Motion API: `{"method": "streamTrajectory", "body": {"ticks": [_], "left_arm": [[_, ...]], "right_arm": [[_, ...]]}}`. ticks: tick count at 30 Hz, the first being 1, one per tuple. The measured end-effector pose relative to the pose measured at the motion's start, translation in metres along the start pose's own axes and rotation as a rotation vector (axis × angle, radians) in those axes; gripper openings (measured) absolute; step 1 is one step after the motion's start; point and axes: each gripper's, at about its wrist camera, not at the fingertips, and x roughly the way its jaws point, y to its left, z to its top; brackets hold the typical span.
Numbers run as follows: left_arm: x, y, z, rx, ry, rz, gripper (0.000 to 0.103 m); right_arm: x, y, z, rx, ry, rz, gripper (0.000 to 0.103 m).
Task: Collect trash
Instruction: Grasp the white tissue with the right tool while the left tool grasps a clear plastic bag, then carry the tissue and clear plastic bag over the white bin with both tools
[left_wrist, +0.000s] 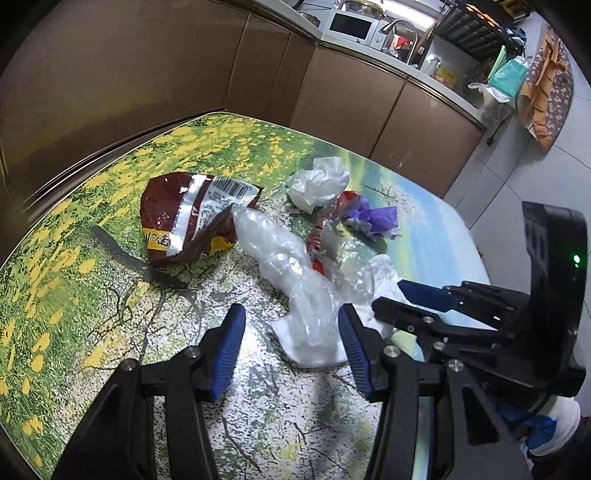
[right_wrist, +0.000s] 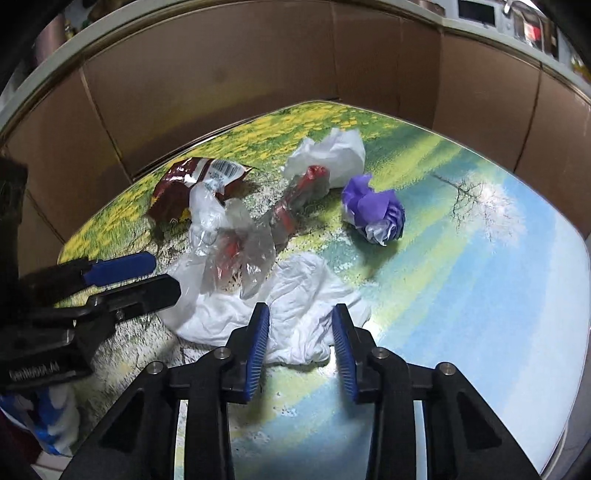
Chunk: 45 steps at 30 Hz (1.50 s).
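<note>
The trash is found gathered in a loose cluster on the printed table (left_wrist: 92, 236), which suggests that it is laid out for pick-up one piece at a time. A dark red snack bag (left_wrist: 192, 218) is seen at the far left of the cluster, a crumpled white tissue (left_wrist: 317, 182) at the back, and a purple wrapper (right_wrist: 376, 212) to the right, a little apart from the rest. A clear plastic bag (left_wrist: 291, 266) with a red wrapper (right_wrist: 295, 201) tangled in it is draped across the middle, its near end lying over a flat white sheet (right_wrist: 295, 306).

The left gripper (left_wrist: 291, 343) is held low and angled down toward the table, presumably to take the nearest piece first. Its jaws are seen well apart, with the near end of the clear plastic bag lying between the fingertips; no pad is seen pressing on it.

The right gripper (right_wrist: 299, 339) is likewise angled down over the near edge of the white sheet. Its jaws are seen partly closed but with a clear gap, and a fold of the sheet lies between the fingertips. The left pad appears to be at or just beside the fold; the right pad is apart from it. No grip is judged to be made yet.

The two grippers are held just beside each other, apparently so that overlapping pieces can be separated.
</note>
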Motion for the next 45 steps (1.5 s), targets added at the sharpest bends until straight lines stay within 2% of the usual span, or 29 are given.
{"method": "streamTrajectory", "body": {"ticks": [4,11,14,16,21,30,45], "left_arm": [[0.005,0.005,0.001,-0.007,0.012,-0.005,0.049],[0.01,0.007,-0.001,-0.011,0.033,-0.01,0.047],[0.013,0.006,-0.002,-0.003,0.043,-0.011,0.033],[0.014,0.005,-0.003,0.001,0.052,-0.019,0.017],[0.014,0.003,-0.005,0.01,0.056,-0.036,0.005],[-0.018,-0.006,-0.02,0.026,0.012,-0.031,0.002],[-0.102,-0.028,-0.038,0.045,-0.087,-0.053,0.002]], "right_arm": [[-0.005,0.004,-0.007,-0.04,0.008,0.0,0.021],[-0.026,0.0,-0.033,-0.072,0.019,-0.001,0.018],[-0.036,-0.004,-0.044,-0.053,0.017,-0.003,0.018],[-0.042,-0.007,-0.051,-0.036,0.013,-0.007,0.018],[-0.053,-0.014,-0.062,0.001,0.008,-0.013,0.017],[-0.072,-0.014,-0.075,0.042,-0.015,-0.016,0.012],[-0.148,0.005,-0.095,0.061,-0.141,-0.019,0.011]]}}
